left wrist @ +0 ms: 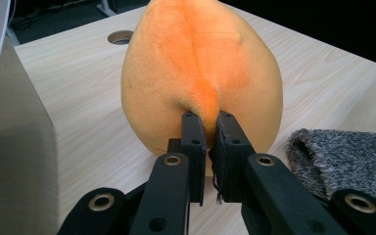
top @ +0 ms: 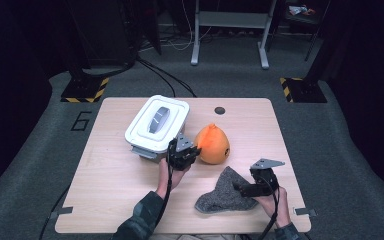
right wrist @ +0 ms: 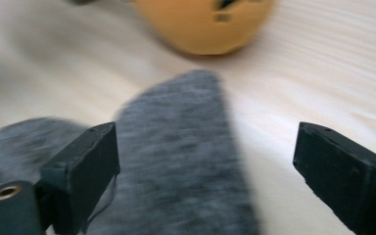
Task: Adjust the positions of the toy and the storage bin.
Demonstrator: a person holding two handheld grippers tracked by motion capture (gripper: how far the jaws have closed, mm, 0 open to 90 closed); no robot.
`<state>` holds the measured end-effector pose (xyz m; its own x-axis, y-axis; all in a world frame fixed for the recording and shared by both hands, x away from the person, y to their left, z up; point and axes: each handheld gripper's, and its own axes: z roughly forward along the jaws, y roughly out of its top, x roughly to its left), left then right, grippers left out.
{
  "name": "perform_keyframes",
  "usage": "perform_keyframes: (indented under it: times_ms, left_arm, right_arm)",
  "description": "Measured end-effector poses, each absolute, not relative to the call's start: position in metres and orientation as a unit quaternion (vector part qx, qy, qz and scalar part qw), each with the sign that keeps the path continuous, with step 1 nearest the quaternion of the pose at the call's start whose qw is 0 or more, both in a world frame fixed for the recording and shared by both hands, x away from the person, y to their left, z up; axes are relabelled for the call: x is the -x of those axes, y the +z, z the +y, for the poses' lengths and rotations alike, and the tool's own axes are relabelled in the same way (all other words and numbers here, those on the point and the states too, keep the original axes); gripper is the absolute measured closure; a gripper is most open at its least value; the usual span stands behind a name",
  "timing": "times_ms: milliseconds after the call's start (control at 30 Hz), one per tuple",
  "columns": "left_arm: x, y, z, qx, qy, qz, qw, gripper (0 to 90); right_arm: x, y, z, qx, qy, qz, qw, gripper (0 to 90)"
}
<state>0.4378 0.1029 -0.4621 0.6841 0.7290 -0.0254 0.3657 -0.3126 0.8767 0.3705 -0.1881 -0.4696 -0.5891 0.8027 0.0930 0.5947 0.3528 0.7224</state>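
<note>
Orange plush fruit (left wrist: pixel 200 73), mid-table, is only pinched by the shut left gripper (left wrist: pixel 208 142); fabric may slip. Right gripper (right wrist: pixel 205 161) gapes over the grey sock (right wrist: pixel 181 156).

The work surface is a light wood-grain table (top: pixel 115 200) with rounded corners and a round cable port (top: pixel 220 110) near its far edge. It stands on grey carpet (top: pixel 350 165); a dark numeral 6 (top: pixel 81 120) is marked on the carpet to the left. Two black-and-yellow hazard-striped bases (top: pixel 84 91) sit at the far left and far right. A grey metal frame (top: pixel 230 30) stands beyond, with cables (top: pixel 160 72) trailing across the floor. The surroundings are dark.
</note>
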Motion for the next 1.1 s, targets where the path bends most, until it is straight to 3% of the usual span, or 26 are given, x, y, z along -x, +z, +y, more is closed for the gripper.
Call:
perform_keyframes:
  times_ms: [367, 1100]
  left_arm:
    - [-0.437, -0.462, 0.104, -0.784, 0.197, 0.349, 0.474, 84.6]
    - [-0.428, -0.441, 0.108, -0.786, 0.237, 0.319, 0.474, 85.7]
  right_arm:
    - [-0.405, -0.488, -0.221, -0.487, 0.356, 0.775, 0.186, 5.3]
    - [-0.431, -0.518, -0.246, -0.528, 0.339, 0.752, 0.2, 6.5]
